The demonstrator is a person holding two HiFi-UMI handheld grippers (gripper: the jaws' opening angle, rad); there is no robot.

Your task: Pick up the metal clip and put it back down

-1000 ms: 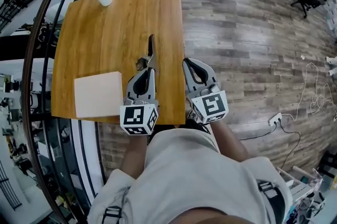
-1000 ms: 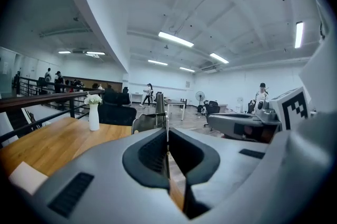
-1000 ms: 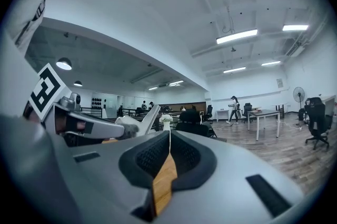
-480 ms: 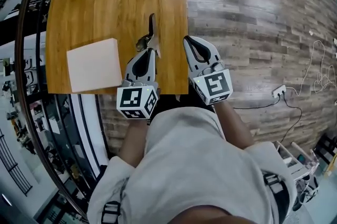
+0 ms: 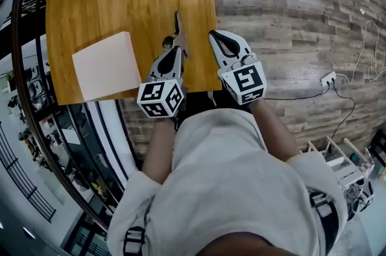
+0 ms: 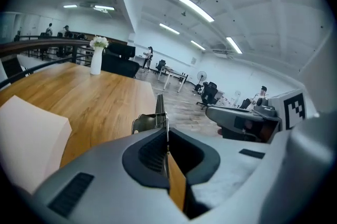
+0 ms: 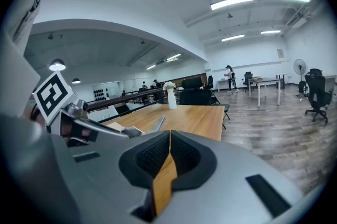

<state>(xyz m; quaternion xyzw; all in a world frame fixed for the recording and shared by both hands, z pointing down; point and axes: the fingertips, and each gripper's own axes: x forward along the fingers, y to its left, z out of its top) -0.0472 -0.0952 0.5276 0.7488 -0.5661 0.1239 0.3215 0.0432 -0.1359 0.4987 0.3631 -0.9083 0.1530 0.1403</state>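
Slim grey metal clip (image 5: 178, 31) — thin strip with a bent tab — pinched in the clenched left gripper (image 5: 174, 53), over the glossy wooden table (image 5: 120, 2) near its edge. Right gripper (image 5: 215, 38) just beside — clamped shut, empty.

**Open office, wood all over**

A wooden table (image 5: 120, 2) is set on the left, on a grey-brown plank floor (image 5: 289, 14) stretching off right. A dark curved railing (image 5: 24, 68) is seen past the table's left edge. Far off, desks (image 7: 263, 80), office chairs (image 7: 316, 94) and a standing fan (image 7: 299, 65) are lit by white ceiling strip lights (image 7: 231, 2).
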